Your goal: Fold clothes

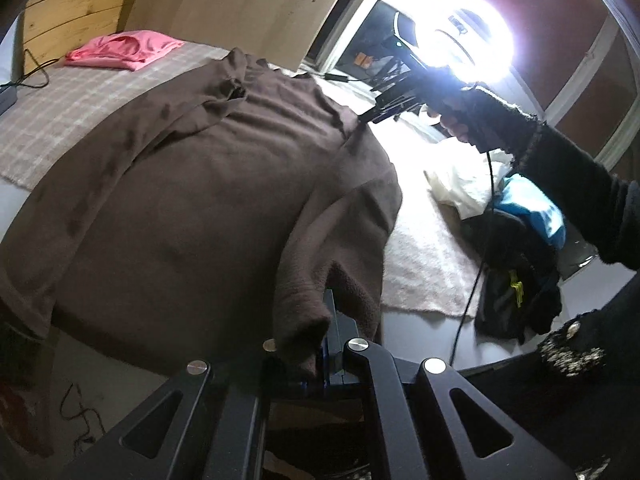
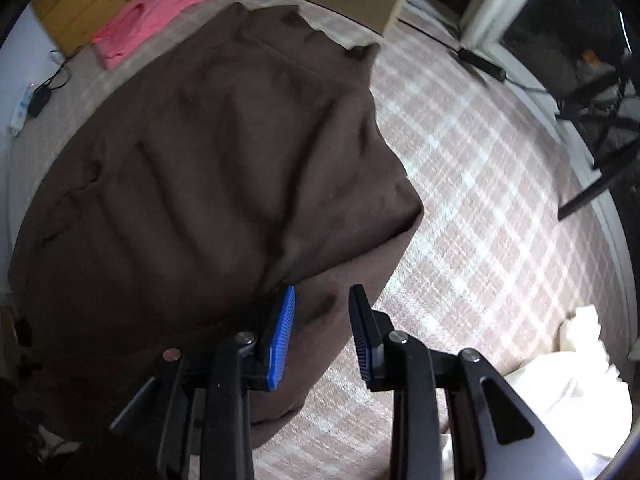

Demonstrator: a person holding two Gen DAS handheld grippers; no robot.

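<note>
- A cuff of the brown top (image 1: 192, 200) is pinched in the left gripper (image 1: 320, 354) at the lower centre of the frame, seemingly so the sleeve can be carried.
- The right gripper (image 2: 322, 334) is held spread over the top's edge, gripping nothing.
- The top is spread across the plaid blanket (image 2: 480, 184) for folding.
- A pink garment (image 1: 124, 50), apparently folded, is seen upper left.

A beige plaid blanket (image 2: 480, 184) covers the bed. A glaring round ring lamp (image 1: 466, 32) stands beyond its far edge, and a black power adapter (image 2: 482, 65) lies near that edge.
</note>
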